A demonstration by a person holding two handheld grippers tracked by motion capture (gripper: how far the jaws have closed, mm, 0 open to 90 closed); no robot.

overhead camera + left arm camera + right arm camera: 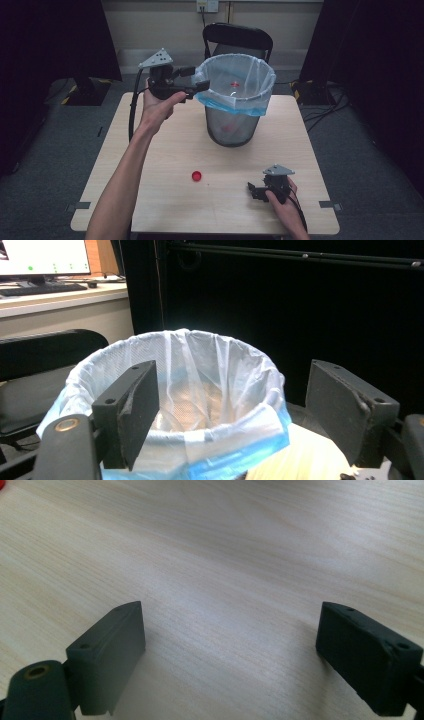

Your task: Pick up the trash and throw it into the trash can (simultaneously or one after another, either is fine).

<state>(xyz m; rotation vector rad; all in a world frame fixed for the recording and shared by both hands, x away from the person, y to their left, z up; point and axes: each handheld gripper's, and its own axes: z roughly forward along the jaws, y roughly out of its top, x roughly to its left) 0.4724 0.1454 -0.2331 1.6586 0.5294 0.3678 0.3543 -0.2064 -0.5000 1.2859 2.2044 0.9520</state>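
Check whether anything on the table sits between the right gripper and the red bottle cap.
Nothing visible does. The right gripper rests low at the near right of the table, jaws open and empty. The red bottle cap lies to its left on bare wood. The lined wire bin stands farther back, off that line.

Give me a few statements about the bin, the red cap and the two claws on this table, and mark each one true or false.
1. The left claw is open at the bin's rim. True.
2. The red cap lies inside the bin. False: it lies on the table, in front of the bin.
3. The right claw grips the cap. False: it is open, low over bare wood.
4. The bin has a plastic liner. True.
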